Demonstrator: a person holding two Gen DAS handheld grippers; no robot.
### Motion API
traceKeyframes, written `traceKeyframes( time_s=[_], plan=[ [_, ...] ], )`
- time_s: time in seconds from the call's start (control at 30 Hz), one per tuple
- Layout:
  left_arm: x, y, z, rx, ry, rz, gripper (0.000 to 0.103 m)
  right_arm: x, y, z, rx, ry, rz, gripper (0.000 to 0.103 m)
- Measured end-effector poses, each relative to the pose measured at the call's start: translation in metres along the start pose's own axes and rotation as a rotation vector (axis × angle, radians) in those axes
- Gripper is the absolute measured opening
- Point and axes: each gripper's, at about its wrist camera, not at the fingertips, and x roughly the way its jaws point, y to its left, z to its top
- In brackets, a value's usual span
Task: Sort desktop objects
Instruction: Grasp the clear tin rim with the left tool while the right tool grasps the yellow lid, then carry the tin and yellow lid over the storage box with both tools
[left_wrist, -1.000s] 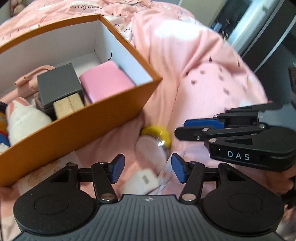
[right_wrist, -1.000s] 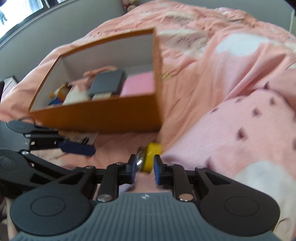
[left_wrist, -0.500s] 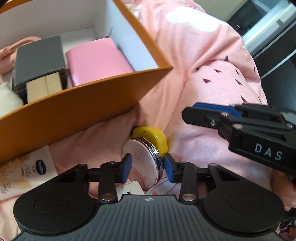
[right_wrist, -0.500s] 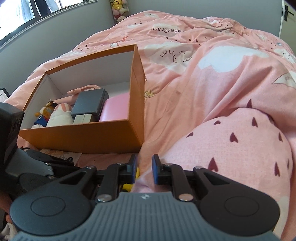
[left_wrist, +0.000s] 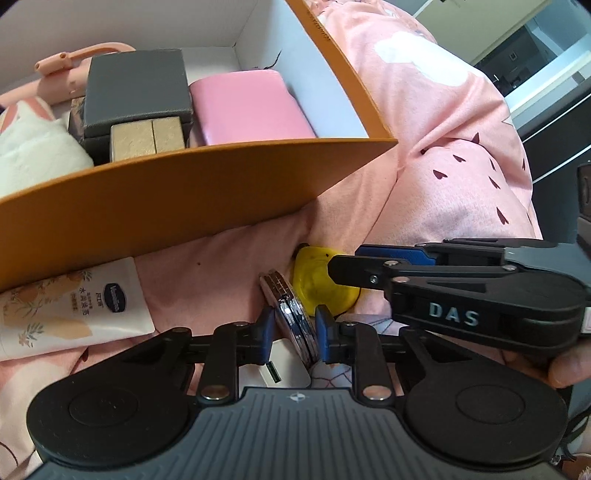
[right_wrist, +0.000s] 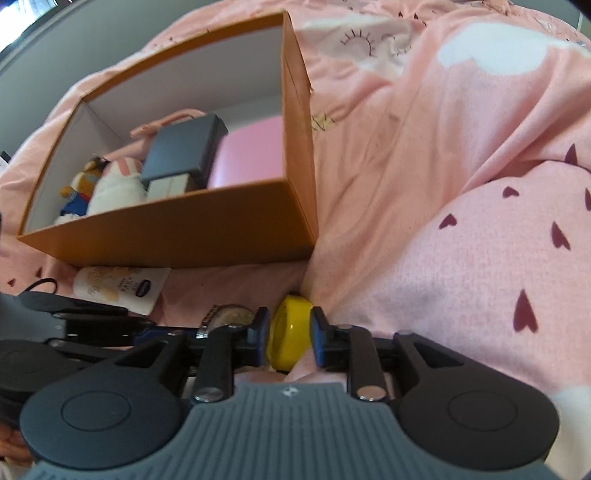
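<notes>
A silver round compact (left_wrist: 295, 314) stands on its edge on the pink bedding, in front of the orange box (left_wrist: 184, 206). My left gripper (left_wrist: 294, 328) is closing on it, and both blue pads touch its faces. Just behind it lies a yellow round lid-like thing (left_wrist: 317, 280). My right gripper (right_wrist: 289, 330) straddles this yellow thing (right_wrist: 288, 339); its jaws are opening and hold nothing. In the left wrist view the right gripper (left_wrist: 347, 260) reaches in from the right over the yellow thing.
The orange box (right_wrist: 184, 229) holds a grey case (left_wrist: 136, 85), a pink pouch (left_wrist: 247, 107) and a white plush toy (left_wrist: 33, 155). A hand-cream tube (left_wrist: 74, 310) lies by the box's front wall. A white USB plug (left_wrist: 284, 373) sits under my left gripper. A heart-print pillow (right_wrist: 498, 258) bulges on the right.
My left gripper sank and its jaws narrowed from wide apart to touching the compact, which now stands on edge. My right gripper came down over the yellow thing and its jaws parted.
</notes>
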Motion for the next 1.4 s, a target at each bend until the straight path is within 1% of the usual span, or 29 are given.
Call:
traceKeyframes(
  time_s=[0.03,0.1,0.17,0.33,0.43,0.5,0.57,0.63,0.7,0.73,0.83,0.87,0.9,0.93,0.97,1.0,1.07,1.17,1.3,1.4],
  plan=[
    [0.0,0.001,0.0,-0.003,0.001,0.0,0.027,0.002,0.001,0.0,-0.002,0.007,-0.011,0.028],
    [0.0,0.001,-0.001,-0.004,0.006,0.01,0.026,0.007,0.0,-0.001,0.0,0.019,-0.02,0.033],
    [0.0,0.003,-0.001,-0.011,0.011,0.022,0.026,0.011,0.0,0.0,-0.005,0.035,-0.021,0.035],
    [-0.001,0.009,-0.002,-0.03,0.027,0.047,0.026,0.018,0.003,0.002,-0.044,0.046,-0.056,0.036],
    [0.0,0.013,-0.003,-0.043,0.033,0.044,0.026,0.027,0.005,0.005,-0.078,0.062,-0.069,0.037],
    [-0.001,0.014,-0.003,-0.044,0.034,0.042,0.026,0.035,0.004,0.007,-0.085,0.081,-0.058,0.045],
    [-0.002,0.015,-0.004,-0.046,0.033,0.039,0.025,0.041,0.006,0.008,-0.102,0.105,-0.047,0.048],
    [-0.004,0.015,-0.004,-0.048,0.025,0.027,0.024,0.042,0.007,0.008,-0.111,0.12,-0.043,0.048],
    [-0.007,0.016,-0.005,-0.039,0.012,-0.006,0.024,0.036,0.002,0.01,-0.08,0.125,-0.009,0.044],
    [-0.008,0.015,-0.005,-0.032,0.006,-0.019,0.024,0.031,-0.001,0.01,-0.053,0.122,0.02,0.043],
    [-0.007,0.012,-0.005,-0.01,0.006,-0.039,0.024,0.017,-0.015,0.01,0.035,0.125,0.146,0.038],
    [-0.006,0.011,-0.005,-0.005,0.01,-0.042,0.024,0.014,-0.017,0.009,0.054,0.128,0.176,0.032],
    [-0.003,0.01,-0.004,-0.003,0.014,-0.041,0.024,0.013,-0.019,0.009,0.065,0.131,0.193,0.03],
    [-0.001,0.01,-0.003,-0.004,0.021,-0.039,0.024,0.014,-0.02,0.008,0.069,0.134,0.198,0.029],
    [0.002,0.01,-0.003,-0.008,0.028,-0.035,0.024,0.016,-0.02,0.008,0.07,0.135,0.189,0.025],
    [0.004,0.011,-0.003,-0.014,0.034,-0.031,0.024,0.019,-0.019,0.007,0.066,0.135,0.171,0.024],
    [0.008,0.013,-0.002,-0.025,0.045,-0.019,0.024,0.025,-0.015,0.007,0.044,0.136,0.138,0.022],
    [0.01,0.015,-0.004,-0.035,0.054,-0.012,0.019,0.033,-0.008,0.006,0.009,0.147,0.112,0.022],
    [-0.001,0.012,-0.006,-0.014,0.007,-0.014,0.015,0.022,-0.01,0.006,0.016,0.122,0.122,0.021],
    [-0.012,0.014,-0.006,-0.022,-0.039,-0.023,0.015,0.006,-0.01,0.004,0.002,0.082,0.148,0.021]
  ],
)
